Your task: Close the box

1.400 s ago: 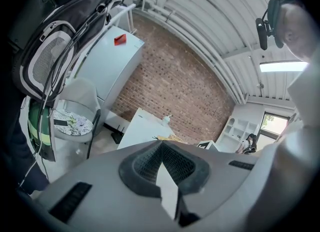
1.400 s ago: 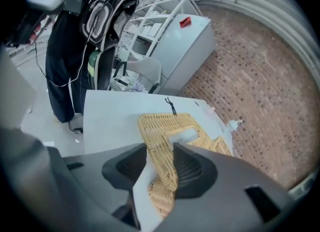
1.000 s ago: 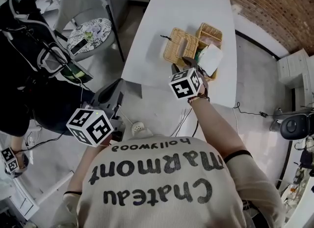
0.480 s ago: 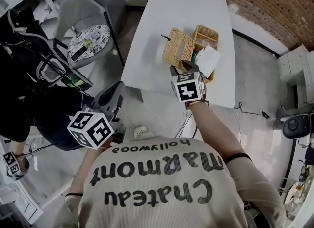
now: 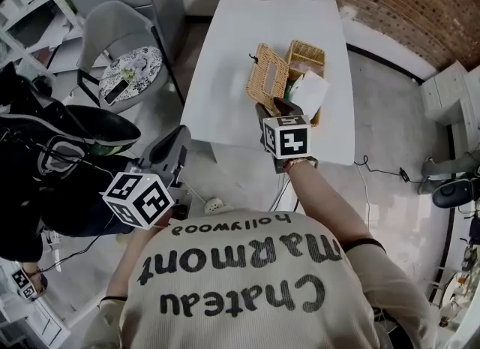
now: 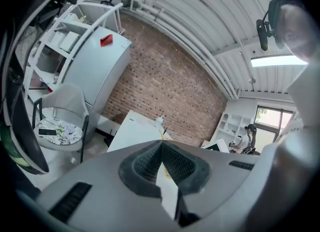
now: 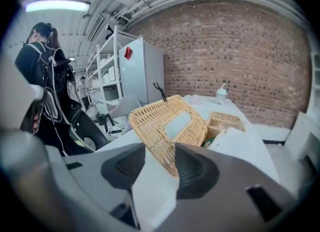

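A: Box (image 7: pixel 223 122) where?
B: On surface (image 5: pixel 225 62), lid (image 7: pixel 167 126) tilted up. My R fingers (image 7: pixel 195 168) have just been opening; they're spread, lid edge btwn them.
A: L?
B: L fingers (image 6: pixel 142 163) pressed together, empty, well off surface.

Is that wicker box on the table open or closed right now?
Open. The wicker lid stands tilted up at the side of the wicker box, not laid over it, and a white package sticks out of the uncovered top.
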Action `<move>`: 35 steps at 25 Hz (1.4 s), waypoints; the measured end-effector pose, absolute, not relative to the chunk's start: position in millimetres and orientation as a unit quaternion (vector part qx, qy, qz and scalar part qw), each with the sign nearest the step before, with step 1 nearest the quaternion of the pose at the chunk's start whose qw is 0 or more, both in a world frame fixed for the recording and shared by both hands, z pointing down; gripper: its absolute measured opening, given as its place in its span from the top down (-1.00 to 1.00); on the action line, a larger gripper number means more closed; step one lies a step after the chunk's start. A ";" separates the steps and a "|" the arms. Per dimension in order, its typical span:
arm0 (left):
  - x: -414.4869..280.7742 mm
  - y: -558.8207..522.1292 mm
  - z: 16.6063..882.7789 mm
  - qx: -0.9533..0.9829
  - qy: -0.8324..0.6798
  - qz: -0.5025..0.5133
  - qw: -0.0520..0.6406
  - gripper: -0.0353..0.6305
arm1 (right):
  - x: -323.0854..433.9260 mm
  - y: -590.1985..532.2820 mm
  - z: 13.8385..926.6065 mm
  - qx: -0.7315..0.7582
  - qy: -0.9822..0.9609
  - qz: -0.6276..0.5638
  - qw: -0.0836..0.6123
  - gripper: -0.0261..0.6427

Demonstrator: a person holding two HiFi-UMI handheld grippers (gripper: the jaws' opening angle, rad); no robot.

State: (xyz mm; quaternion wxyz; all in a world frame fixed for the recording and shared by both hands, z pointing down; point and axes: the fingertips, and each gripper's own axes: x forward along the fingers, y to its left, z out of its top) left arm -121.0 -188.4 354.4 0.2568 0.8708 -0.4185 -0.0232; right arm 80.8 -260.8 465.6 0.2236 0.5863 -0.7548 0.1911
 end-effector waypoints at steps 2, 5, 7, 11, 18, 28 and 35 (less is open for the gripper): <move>-113.4 -203.7 356.2 0.872 -0.416 -0.021 0.257 0.89 | 86.4 -272.9 468.7 0.586 -0.754 0.204 0.214 0.36; -103.3 -223.3 358.6 0.873 -0.414 -0.017 0.257 0.89 | 93.8 -288.7 473.1 0.588 -0.754 0.216 0.201 0.36; -102.2 -223.6 357.4 0.874 -0.412 -0.017 0.256 0.89 | 94.5 -287.6 471.6 0.590 -0.754 0.213 0.195 0.37; -104.8 -216.2 355.3 0.875 -0.411 -0.017 0.254 0.89 | 94.5 -276.9 466.9 0.598 -0.752 0.211 0.180 0.40; -102.6 -222.3 355.9 0.878 -0.406 -0.015 0.254 0.89 | 99.1 -275.9 465.5 0.610 -0.745 0.219 0.158 0.44; -94.1 -220.9 353.4 0.883 -0.396 -0.015 0.252 0.89 | 108.0 -266.6 458.0 0.620 -0.742 0.223 0.124 0.56; -88.4 -221.8 352.7 0.886 -0.390 -0.015 0.252 0.89 | 114.3 -263.1 453.1 0.627 -0.739 0.213 0.123 0.66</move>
